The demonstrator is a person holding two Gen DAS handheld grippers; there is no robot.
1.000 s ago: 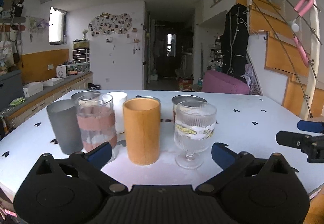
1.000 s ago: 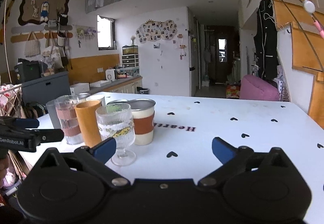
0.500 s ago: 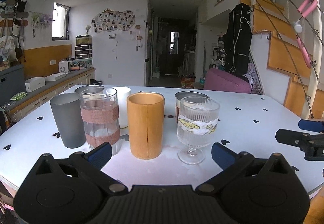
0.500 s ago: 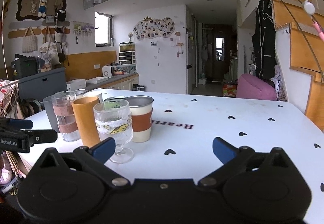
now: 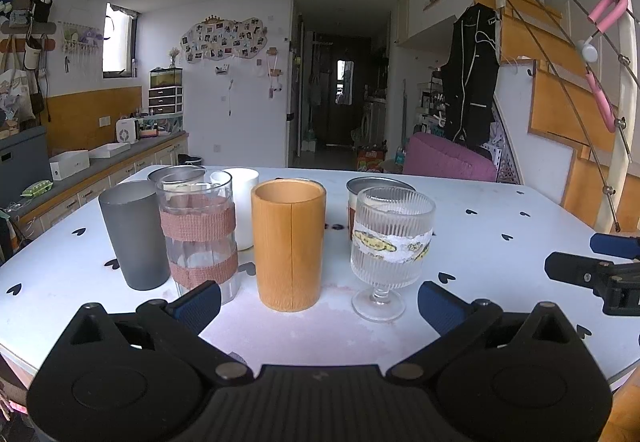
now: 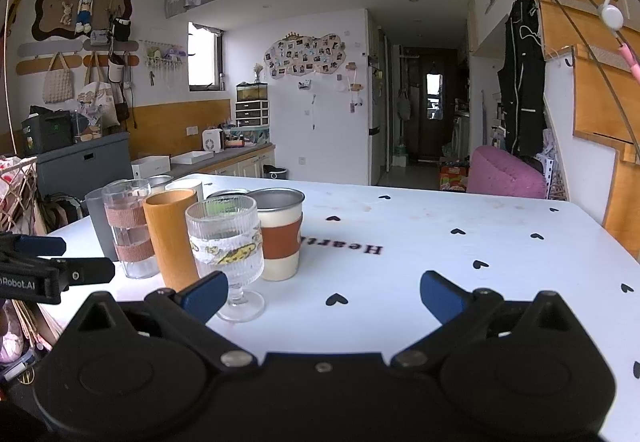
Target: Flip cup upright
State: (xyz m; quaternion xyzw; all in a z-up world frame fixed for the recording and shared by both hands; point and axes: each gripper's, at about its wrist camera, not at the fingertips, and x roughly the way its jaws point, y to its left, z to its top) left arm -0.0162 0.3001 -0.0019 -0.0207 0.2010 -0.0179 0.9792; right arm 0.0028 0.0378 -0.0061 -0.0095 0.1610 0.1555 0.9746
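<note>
Several cups stand upright in a cluster on the white table [image 5: 500,242]. In the left wrist view they are a grey tumbler [image 5: 134,234], a clear glass with pink bands [image 5: 198,236], a white cup [image 5: 240,206], an orange wooden cup [image 5: 289,248], a ribbed stemmed glass [image 5: 390,250] and a metal-rimmed cup with a brown sleeve [image 5: 372,190]. My left gripper [image 5: 319,302] is open and empty, just in front of the orange cup. My right gripper [image 6: 324,292] is open and empty, to the right of the stemmed glass [image 6: 226,238] and the sleeved cup [image 6: 280,238].
The right gripper's fingers [image 5: 592,274] show at the right edge of the left wrist view. The left gripper's fingers [image 6: 60,274] show at the left of the right wrist view. A pink pouf [image 6: 506,174] and a staircase stand behind the table [image 6: 440,234].
Both grippers have risen and drawn back slightly, so the cups sit lower in view. No cup has moved. Both grippers stay open.
</note>
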